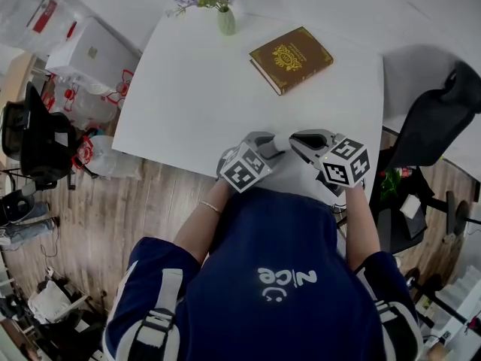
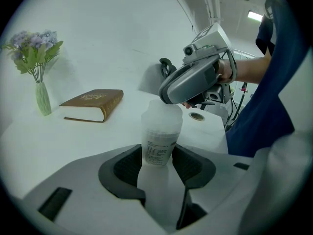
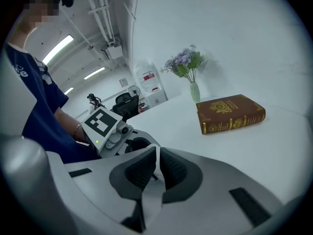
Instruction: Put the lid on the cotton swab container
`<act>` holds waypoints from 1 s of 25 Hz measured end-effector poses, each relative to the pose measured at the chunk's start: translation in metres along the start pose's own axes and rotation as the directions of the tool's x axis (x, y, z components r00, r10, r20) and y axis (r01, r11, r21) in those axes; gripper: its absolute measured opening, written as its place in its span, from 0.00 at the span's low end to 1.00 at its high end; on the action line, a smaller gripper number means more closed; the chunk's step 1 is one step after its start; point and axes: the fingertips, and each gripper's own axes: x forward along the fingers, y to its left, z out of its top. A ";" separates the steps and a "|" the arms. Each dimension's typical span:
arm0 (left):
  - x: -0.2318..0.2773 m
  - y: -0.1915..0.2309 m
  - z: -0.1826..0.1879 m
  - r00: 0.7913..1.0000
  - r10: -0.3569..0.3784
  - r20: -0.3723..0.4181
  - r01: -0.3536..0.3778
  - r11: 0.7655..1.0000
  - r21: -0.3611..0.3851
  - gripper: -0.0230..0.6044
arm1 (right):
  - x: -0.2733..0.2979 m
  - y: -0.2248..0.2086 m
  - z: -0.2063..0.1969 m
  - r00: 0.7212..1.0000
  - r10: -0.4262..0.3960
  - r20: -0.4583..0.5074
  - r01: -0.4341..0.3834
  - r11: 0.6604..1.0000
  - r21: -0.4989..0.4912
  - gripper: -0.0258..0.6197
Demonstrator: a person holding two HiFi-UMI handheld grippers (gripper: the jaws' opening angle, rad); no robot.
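Left gripper view: cotton swab container (image 2: pixel 159 143) clamped upright in left gripper (image 2: pixel 157 166), over the table's (image 1: pixel 203 89) 6 o'clock edge. Right gripper (image 3: pixel 157 166), at the container's 1 o'clock, pinched on what looks like the lid (image 2: pixel 163 112). Seating step, apparently. Next: press down squarely, then release.

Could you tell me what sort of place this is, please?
Probably an office or workroom: a white table with a book and a vase of flowers, a black office chair on wood flooring, and strip lights overhead.
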 end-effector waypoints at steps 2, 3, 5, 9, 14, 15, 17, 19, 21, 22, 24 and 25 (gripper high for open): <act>0.000 -0.001 0.000 1.000 -0.001 -0.003 0.001 1.000 -0.001 0.38 | 0.000 0.000 -0.001 0.999 -0.043 0.004 0.043 0.999 -0.011 0.13; 0.000 -0.002 -0.001 1.000 -0.001 -0.004 0.000 1.000 -0.002 0.38 | 0.000 0.000 -0.002 0.998 -0.066 0.009 0.066 0.998 -0.010 0.13; 0.000 -0.002 -0.001 1.000 0.000 -0.005 0.000 1.000 -0.002 0.38 | -0.001 0.001 -0.002 0.993 -0.113 0.022 0.114 0.993 -0.020 0.13; 0.000 -0.002 -0.002 1.000 0.002 -0.010 -0.002 1.000 -0.003 0.38 | -0.001 0.002 -0.002 0.981 -0.190 0.047 0.193 0.979 -0.071 0.13; 0.000 -0.004 -0.002 1.000 0.025 0.006 -0.025 1.000 0.010 0.38 | -0.002 0.002 -0.004 0.973 -0.206 0.098 0.208 0.978 -0.009 0.13; 0.000 -0.004 -0.002 0.999 0.032 0.007 -0.032 0.999 0.010 0.38 | -0.003 0.001 -0.004 0.973 -0.199 0.115 0.198 0.980 0.022 0.13; -0.002 -0.004 -0.003 0.999 0.041 0.013 -0.041 0.999 -0.007 0.38 | -0.007 -0.002 -0.003 0.965 -0.206 0.162 0.194 0.977 0.087 0.13; -0.008 -0.003 -0.002 0.998 0.048 0.042 -0.046 0.997 -0.057 0.39 | -0.018 -0.009 0.000 0.939 -0.256 0.228 0.229 0.963 0.139 0.13; -0.018 -0.003 0.000 0.994 0.061 0.086 -0.050 0.991 -0.125 0.40 | -0.033 -0.016 -0.001 0.907 -0.318 0.275 0.284 0.946 0.158 0.13; -0.023 -0.003 -0.001 0.992 0.070 0.105 -0.053 0.986 -0.156 0.40 | -0.040 -0.019 -0.002 0.893 -0.345 0.289 0.312 0.937 0.155 0.13; -0.034 -0.005 -0.001 0.986 0.101 0.136 -0.073 0.977 -0.198 0.40 | -0.054 -0.024 -0.007 0.863 -0.395 0.315 0.368 0.919 0.143 0.13; -0.039 -0.004 0.000 0.979 0.131 0.156 -0.096 0.972 -0.212 0.40 | -0.061 -0.026 -0.009 0.846 -0.418 0.330 0.392 0.909 0.143 0.13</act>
